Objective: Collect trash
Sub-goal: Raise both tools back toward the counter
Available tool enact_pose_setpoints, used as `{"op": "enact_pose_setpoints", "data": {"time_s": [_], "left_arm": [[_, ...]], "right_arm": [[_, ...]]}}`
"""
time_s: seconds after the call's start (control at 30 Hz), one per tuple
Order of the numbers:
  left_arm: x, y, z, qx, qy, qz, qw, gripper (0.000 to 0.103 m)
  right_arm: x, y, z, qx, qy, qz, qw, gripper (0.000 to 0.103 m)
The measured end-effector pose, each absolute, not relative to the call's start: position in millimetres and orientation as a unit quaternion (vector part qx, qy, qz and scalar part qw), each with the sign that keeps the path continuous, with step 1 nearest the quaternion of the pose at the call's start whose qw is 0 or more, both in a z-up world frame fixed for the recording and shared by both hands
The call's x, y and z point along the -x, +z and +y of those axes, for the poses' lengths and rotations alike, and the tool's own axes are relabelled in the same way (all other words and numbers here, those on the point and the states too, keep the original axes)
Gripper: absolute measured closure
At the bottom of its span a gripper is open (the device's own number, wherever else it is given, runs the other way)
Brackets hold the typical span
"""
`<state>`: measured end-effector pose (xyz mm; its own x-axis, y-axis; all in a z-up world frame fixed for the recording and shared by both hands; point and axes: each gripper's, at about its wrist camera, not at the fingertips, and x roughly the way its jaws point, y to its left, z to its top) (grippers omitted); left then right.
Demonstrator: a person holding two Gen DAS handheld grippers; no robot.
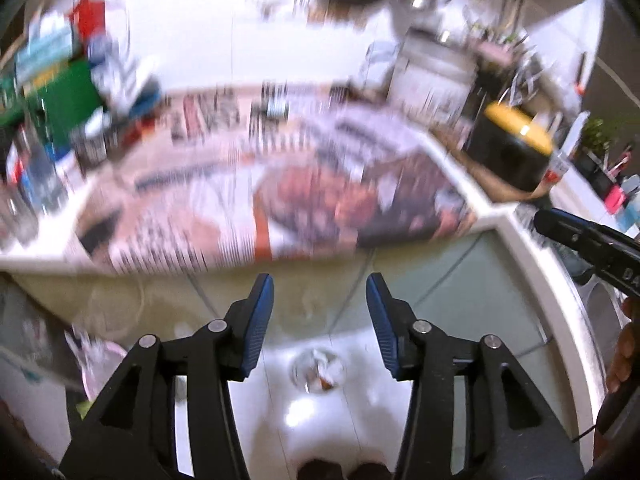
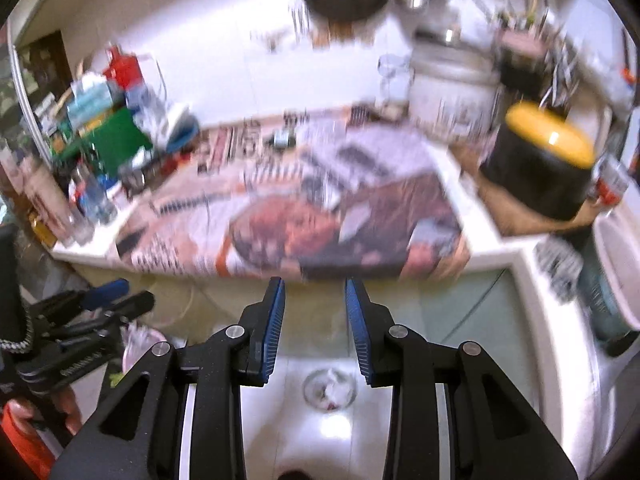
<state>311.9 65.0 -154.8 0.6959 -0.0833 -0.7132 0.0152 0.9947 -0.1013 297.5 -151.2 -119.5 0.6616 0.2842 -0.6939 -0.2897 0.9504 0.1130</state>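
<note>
Both views are motion-blurred. A small clear container of crumpled trash (image 1: 319,369) sits on the white floor below the counter; it also shows in the right wrist view (image 2: 330,388). My left gripper (image 1: 320,296) is open and empty, above it, in front of the counter edge. My right gripper (image 2: 315,300) is open and empty, also above the container. Newspaper sheets (image 1: 280,200) cover the counter top (image 2: 304,216). The right gripper shows at the right edge of the left wrist view (image 1: 592,244); the left gripper shows at the left of the right wrist view (image 2: 100,304).
A black tub with a yellow lid (image 2: 544,160) stands on the right. Boxes and bottles (image 2: 100,136) crowd the counter's left end. A metal pot (image 2: 452,88) and jars stand at the back. A pale bag (image 1: 100,364) lies on the floor at left.
</note>
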Motion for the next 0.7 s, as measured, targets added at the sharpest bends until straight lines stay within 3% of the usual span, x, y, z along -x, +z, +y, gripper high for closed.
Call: {"op": "enact_pose_setpoints", "data": {"time_s": [0.1,0.2,0.27,0.33,0.47,0.7], "left_arm": [[-307,-121,74,0.025,-0.021,0.344,0.938,0.043],[-309,-100,74,0.018,-0.023,0.319,0.947,0.031],[-311,-91,75,0.021,-0.021,0.308,0.951,0.017],[-318,-87,74,0.024,-0.017,0.297,0.955,0.013],[-340,-80,67,0.020,-0.011,0.290,0.957,0.012],[-401,-74,55,0.034,0.029,0.284,0.958,0.012]], "right_arm": [[-292,-90,-148,0.003,0.141,0.343,0.929,0.072],[-289,-69,-150,-0.010,0.131,0.310,0.942,0.059],[-290,-62,-149,-0.010,0.130,0.293,0.947,0.051],[-295,-55,-148,-0.004,0.131,0.284,0.950,0.041],[-309,-51,-148,0.004,0.132,0.265,0.955,0.032],[-366,-52,-159,0.004,0.177,0.263,0.948,0.031]]}}
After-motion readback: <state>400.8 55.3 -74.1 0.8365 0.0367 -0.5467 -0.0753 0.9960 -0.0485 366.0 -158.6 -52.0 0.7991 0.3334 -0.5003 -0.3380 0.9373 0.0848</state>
